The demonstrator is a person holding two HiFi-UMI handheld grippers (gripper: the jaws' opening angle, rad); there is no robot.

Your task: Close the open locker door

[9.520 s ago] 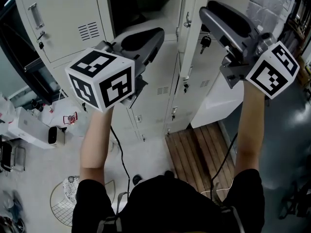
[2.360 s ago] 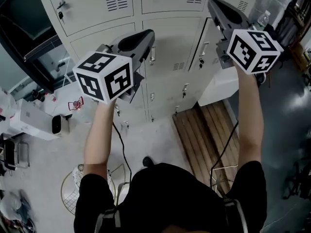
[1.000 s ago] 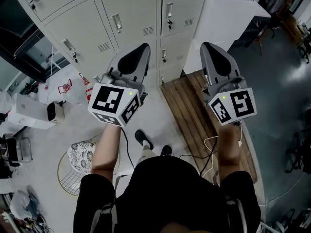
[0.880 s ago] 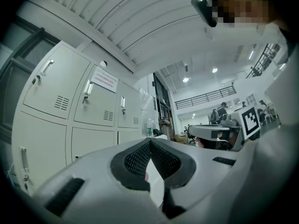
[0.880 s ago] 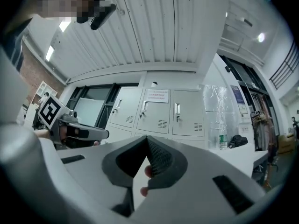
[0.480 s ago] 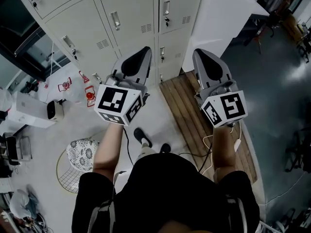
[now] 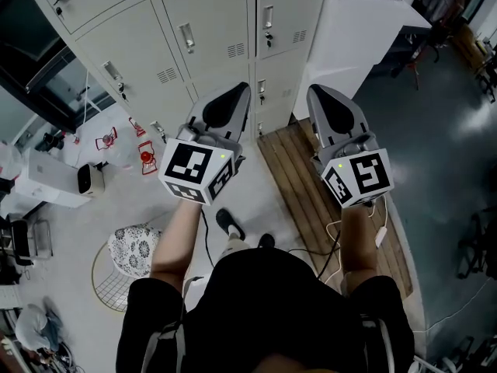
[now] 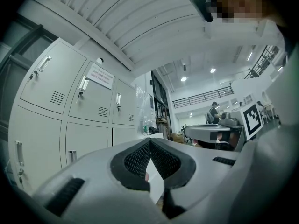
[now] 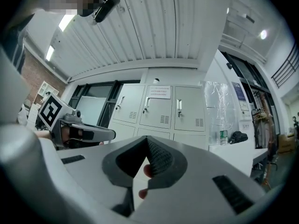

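Observation:
A bank of cream lockers (image 7: 194, 37) fills the top of the head view, and every door I see on it lies flush and closed. Both grippers hang in front of the person, well back from the lockers and touching nothing. My left gripper (image 7: 233, 93) points toward the lower doors, jaws together and empty. My right gripper (image 7: 314, 98) is beside it, also shut and empty. In the left gripper view the left gripper (image 8: 149, 142) faces closed locker doors (image 8: 70, 106). The right gripper (image 9: 147, 139) in its own view faces the same lockers (image 9: 159, 106).
A wooden slatted board (image 7: 303, 169) lies on the floor below the right gripper, beside a white cabinet (image 7: 349, 29). A round wire stool (image 7: 128, 255), a white box (image 7: 39, 189) and small red items (image 7: 144, 158) sit at the left. A cable (image 7: 338, 231) trails near the person's feet.
The locker door that stood open earlier is now closed. Both grippers have dropped and drawn back from the lockers; over the last second they have come slightly closer together.

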